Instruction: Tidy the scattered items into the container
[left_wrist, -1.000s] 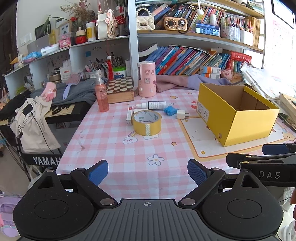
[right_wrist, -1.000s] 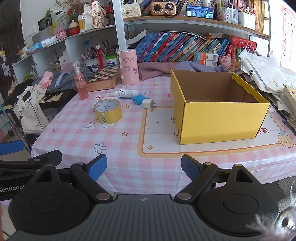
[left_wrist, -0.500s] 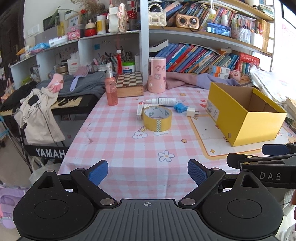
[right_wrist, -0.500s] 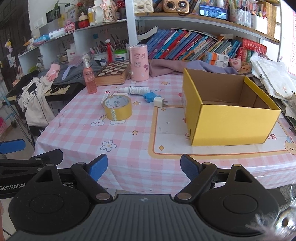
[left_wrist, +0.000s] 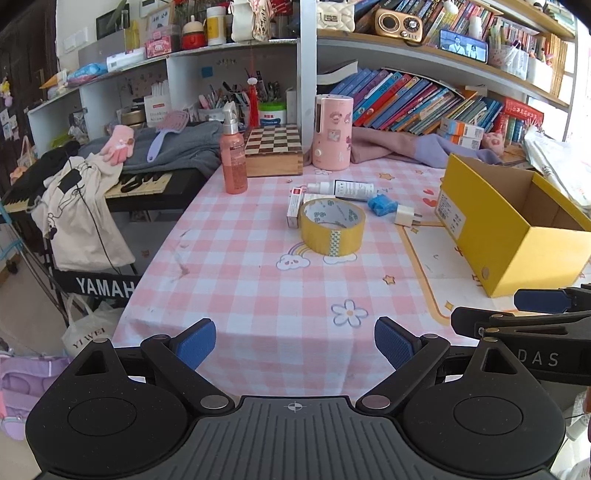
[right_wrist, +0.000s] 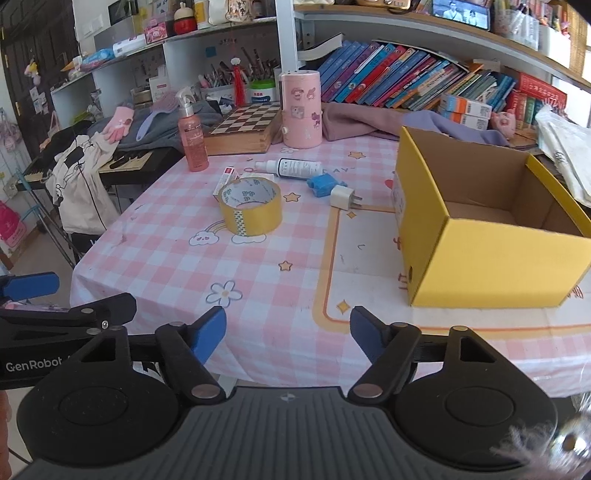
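Your left gripper hangs over the near edge of the desk, jaws spread with nothing between them. Your right gripper has just been narrowing its jaws; they stand apart with only tablecloth showing between the pads.

From the right wrist view, the yellow box sits at 2 o'clock, open at the top; its far right corner is cut off by the frame edge, and most of its floor is hidden behind the near wall. The tape roll lies flat at 11 o'clock. It partly covers a small red-and-white carton behind it, whose print is too small to read. At 12 o'clock lie a white dropper bottle on its side, a blue block and a white charger plug, close together. The blue block's exact kind cannot be told.
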